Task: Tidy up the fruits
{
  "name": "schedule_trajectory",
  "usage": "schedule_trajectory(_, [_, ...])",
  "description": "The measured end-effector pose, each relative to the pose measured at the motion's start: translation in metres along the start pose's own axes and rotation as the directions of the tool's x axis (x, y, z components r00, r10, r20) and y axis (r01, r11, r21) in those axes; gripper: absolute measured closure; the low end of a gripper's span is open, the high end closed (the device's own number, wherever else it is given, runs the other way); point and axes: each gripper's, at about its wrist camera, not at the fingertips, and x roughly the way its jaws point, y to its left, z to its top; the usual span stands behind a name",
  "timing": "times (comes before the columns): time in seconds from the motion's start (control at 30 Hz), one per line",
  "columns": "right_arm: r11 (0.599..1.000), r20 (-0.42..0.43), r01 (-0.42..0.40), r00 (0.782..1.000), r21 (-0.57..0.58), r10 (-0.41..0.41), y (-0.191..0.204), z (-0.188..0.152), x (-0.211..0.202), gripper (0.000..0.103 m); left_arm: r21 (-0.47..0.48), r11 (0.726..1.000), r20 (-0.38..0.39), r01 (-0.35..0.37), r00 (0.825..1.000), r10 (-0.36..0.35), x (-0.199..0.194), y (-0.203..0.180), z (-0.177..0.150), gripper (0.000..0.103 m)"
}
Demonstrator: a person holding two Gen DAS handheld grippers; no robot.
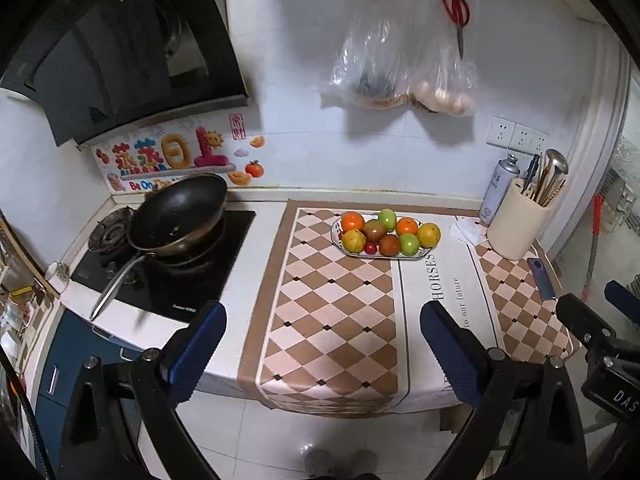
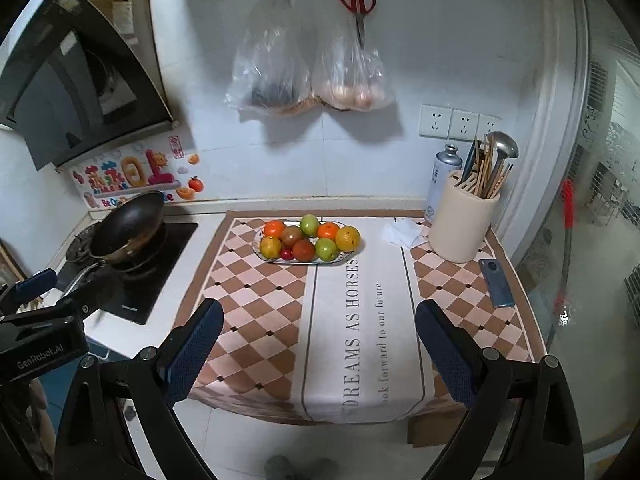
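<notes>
An oval plate (image 1: 416, 255) (image 2: 344, 258) stands at the back of the counter on a checked mat (image 1: 332, 304) (image 2: 256, 300). It is piled with several fruits: oranges (image 1: 353, 221) (image 2: 274, 227), green apples (image 1: 387, 218) (image 2: 309, 224), yellow and reddish fruits and a small red one (image 1: 370, 247) (image 2: 286, 253). My left gripper (image 1: 323, 322) is open and empty, held well in front of the plate above the counter's front edge. My right gripper (image 2: 319, 320) is open and empty too, equally far back. Each gripper shows at the edge of the other's view.
A black wok (image 1: 180, 210) (image 2: 130, 224) sits on the hob at left. A cream utensil holder (image 1: 520, 224) (image 2: 464, 224), a spray can (image 1: 498, 190) (image 2: 442, 180), a folded paper (image 2: 402, 232) and a phone (image 1: 542, 278) (image 2: 497, 282) are at right. Bags (image 1: 376, 68) (image 2: 280, 68) and scissors (image 2: 357, 4) hang on the wall.
</notes>
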Motion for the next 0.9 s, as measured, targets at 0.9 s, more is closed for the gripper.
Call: schedule_trajectory(0.9, [1.0,-0.032,0.002,0.999,0.01,-0.001,0.009,0.012,0.025,0.002,0.019,0.999,-0.059,0.032,0.998,-0.031,0.035,-0.006,0.006,0.0])
